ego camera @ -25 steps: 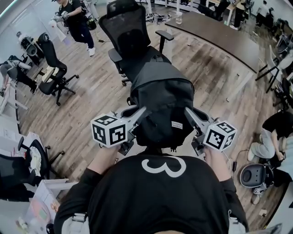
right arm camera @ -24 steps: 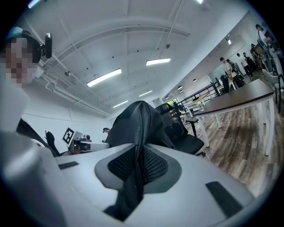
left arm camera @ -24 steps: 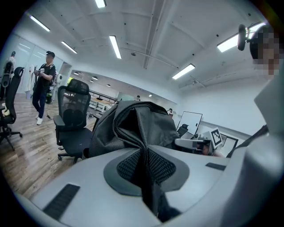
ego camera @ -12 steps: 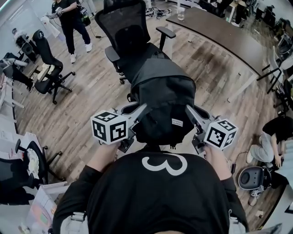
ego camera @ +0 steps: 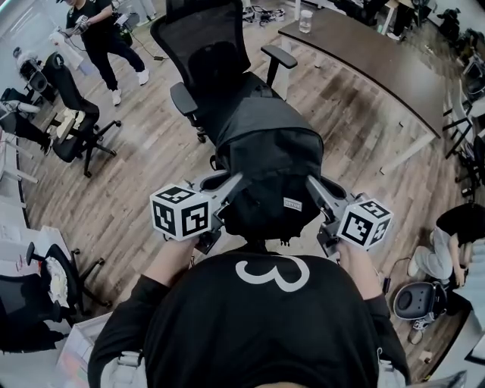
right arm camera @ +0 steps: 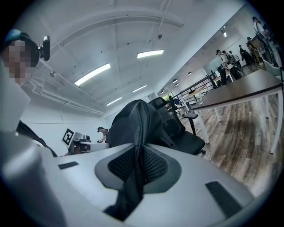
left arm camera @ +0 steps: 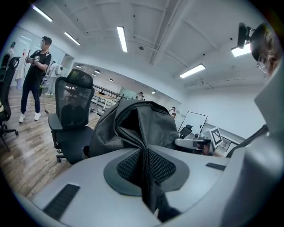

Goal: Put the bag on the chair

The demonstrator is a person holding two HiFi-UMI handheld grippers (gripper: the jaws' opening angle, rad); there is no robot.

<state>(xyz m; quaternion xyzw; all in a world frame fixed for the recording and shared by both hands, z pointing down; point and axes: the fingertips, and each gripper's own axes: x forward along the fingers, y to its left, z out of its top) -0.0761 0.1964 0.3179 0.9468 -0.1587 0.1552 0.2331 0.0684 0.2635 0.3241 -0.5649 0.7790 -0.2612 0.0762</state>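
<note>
A black backpack [ego camera: 269, 163] hangs in the air in front of the person, held from both sides. My left gripper [ego camera: 229, 189] is shut on a fold of the bag's fabric [left arm camera: 144, 146] at its left edge. At the right edge my right gripper [ego camera: 314, 189] is shut on another fold of the bag [right arm camera: 140, 146]. Just beyond the bag stands a black mesh office chair [ego camera: 201, 57] with its seat [ego camera: 227, 102] partly hidden under the bag; the chair [left arm camera: 71, 119] also shows past the bag in the left gripper view.
A long dark table [ego camera: 364, 61] with a cup [ego camera: 305, 20] runs at the upper right. Another office chair [ego camera: 72, 114] stands at the left and a person [ego camera: 95, 30] walks at the upper left. Someone sits on the floor at the right [ego camera: 447, 242]. Wooden floor surrounds the chair.
The bag and both grippers keep their place in the view. The chair and floor have shifted slightly as the person moves closer; the walking person at the upper left has moved left.
</note>
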